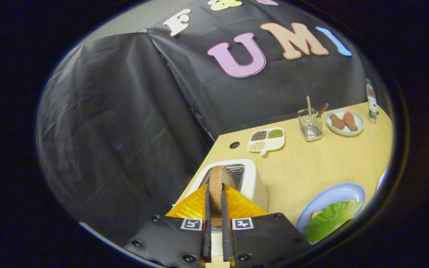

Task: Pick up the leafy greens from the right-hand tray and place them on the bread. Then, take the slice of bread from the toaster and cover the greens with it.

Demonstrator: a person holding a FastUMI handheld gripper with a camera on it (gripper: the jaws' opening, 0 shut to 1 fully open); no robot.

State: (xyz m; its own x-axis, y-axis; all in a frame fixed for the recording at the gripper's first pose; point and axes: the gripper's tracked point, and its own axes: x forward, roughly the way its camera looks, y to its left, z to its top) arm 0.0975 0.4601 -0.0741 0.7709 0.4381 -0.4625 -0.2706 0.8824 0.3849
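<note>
Tool [215,193] fingers apparently pinch bread slice [217,186] above toaster [250,182].

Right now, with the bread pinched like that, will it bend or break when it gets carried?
The bread probably stays stiff: it stands straight on edge between the fingers of the hand-held gripper, with no sag. It seems light, since a pinch on its faces holds it above the toaster. A hard squeeze might crumble it.
</note>
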